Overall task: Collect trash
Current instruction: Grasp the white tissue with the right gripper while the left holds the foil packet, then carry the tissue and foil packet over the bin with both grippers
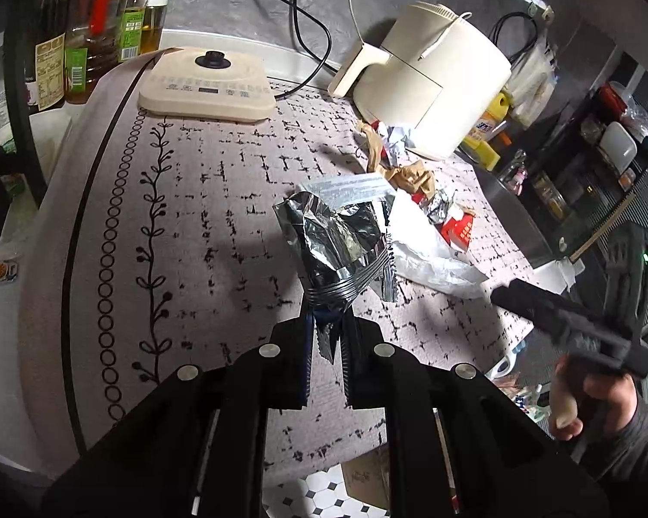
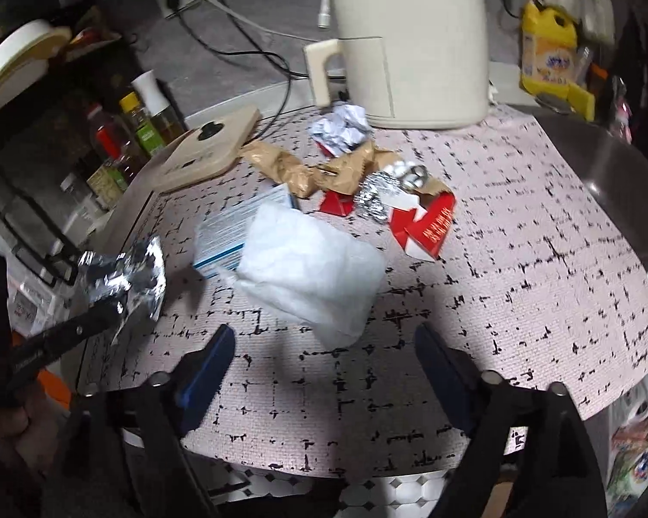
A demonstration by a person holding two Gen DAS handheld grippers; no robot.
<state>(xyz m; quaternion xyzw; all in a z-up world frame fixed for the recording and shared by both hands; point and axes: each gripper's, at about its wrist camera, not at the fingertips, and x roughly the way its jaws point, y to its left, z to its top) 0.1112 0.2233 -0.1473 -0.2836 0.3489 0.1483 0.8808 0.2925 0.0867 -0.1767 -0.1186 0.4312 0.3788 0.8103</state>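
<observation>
**A:** Ok so nearest thing first: left gripper (image 1: pixel 326 345) is clamped tight on the foil bag (image 1: pixel 341 237) by its crimped bottom edge — bag's up off the mat (image 1: pixel 220 224), mouth gaping away from the camera. Right gripper (image 2: pixel 324 371) has its jaws spread wide with nothing between them, hanging over the front of the mat, just short of the white wrap (image 2: pixel 311 272).

**B:** That wrap looks like the next grab to me. How do you reckon it handles?

**A:** Soft, floppy, weighs nothing I'd guess. Thin film or tissue, can't tell which. It lies flat-ish, so I'd pinch the raised crumple at the near corner instead of trying to scrape under a flat edge. Its far corner lies over the blue-and-white packet (image 2: pixel 233 233), so lifting it may drag that along.

**B:** And the foil bag?

**A:** Crinkly, slick, light. The crimp seam is the stiffest bit, so that's a decent hold — anywhere else it'd just fold up and maybe slide out.

**B:** What's further back?

**A:** Red carton (image 2: pixel 423 228) torn open, probably stiff enough to take by a flap. Beside it a foil wad (image 2: pixel 373 198), then brown paper (image 2: pixel 298 172) twisted across the middle, and a crumpled white ball (image 2: pixel 339 127) right against the air fryer (image 2: pixel 410 39). All light stuff, nothing fragile. The ball's tight to the fryer, so approach from the front.
</observation>
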